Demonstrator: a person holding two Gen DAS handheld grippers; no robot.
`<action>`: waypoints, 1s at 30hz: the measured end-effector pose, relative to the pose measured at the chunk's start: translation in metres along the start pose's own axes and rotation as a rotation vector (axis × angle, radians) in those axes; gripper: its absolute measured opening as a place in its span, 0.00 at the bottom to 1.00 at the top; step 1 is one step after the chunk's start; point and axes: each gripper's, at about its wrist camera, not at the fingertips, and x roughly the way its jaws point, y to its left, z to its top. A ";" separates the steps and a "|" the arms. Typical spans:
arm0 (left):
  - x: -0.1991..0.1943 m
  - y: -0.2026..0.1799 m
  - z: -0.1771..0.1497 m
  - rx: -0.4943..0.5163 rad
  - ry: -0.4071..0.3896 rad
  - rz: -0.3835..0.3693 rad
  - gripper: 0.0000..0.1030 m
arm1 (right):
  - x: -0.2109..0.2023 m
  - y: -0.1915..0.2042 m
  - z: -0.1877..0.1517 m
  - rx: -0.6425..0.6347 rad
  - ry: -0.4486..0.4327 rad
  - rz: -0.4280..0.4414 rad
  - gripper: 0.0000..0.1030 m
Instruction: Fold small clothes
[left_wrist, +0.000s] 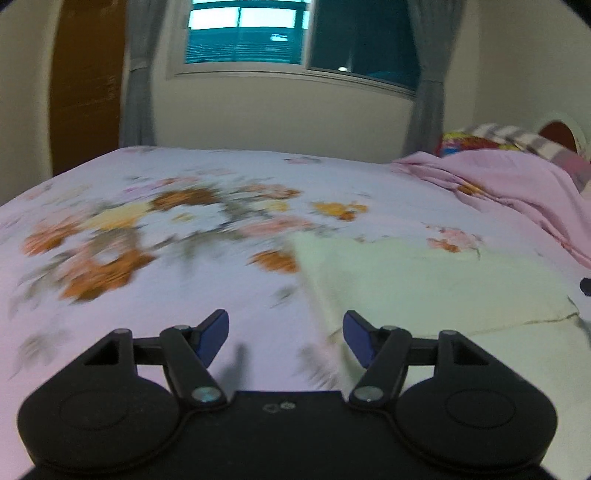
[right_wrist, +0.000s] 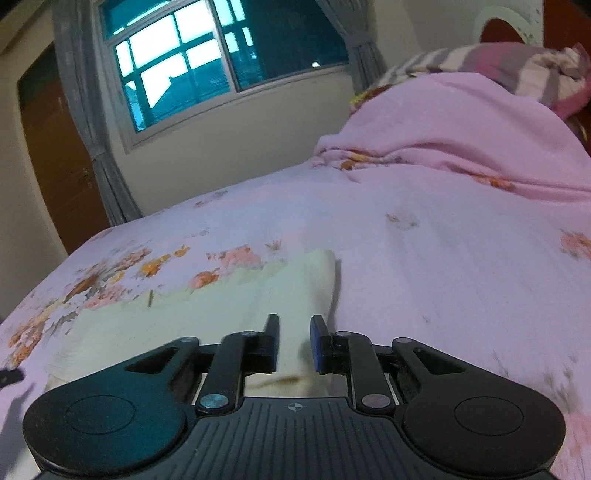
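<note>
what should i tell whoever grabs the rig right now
Left gripper: open, empty, over the floral bedsheet just left of the cream garment.
Right gripper: jaws a little apart, nothing pinched, over the garment's near right part.
Garment lies flat on the bed, one layer over another near its front edge, so at least one fold looks made.
Left: check whether more folds are needed, then square the edges.
</note>
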 end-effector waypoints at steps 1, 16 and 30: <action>0.010 -0.008 0.004 0.011 -0.002 -0.001 0.64 | 0.004 0.001 0.000 -0.024 -0.003 0.008 0.17; 0.062 -0.008 0.019 -0.005 0.043 0.050 0.65 | 0.045 -0.038 0.017 0.052 0.038 0.014 0.02; 0.105 -0.009 0.031 0.029 0.131 0.077 0.69 | 0.115 -0.027 0.035 -0.038 0.135 -0.060 0.02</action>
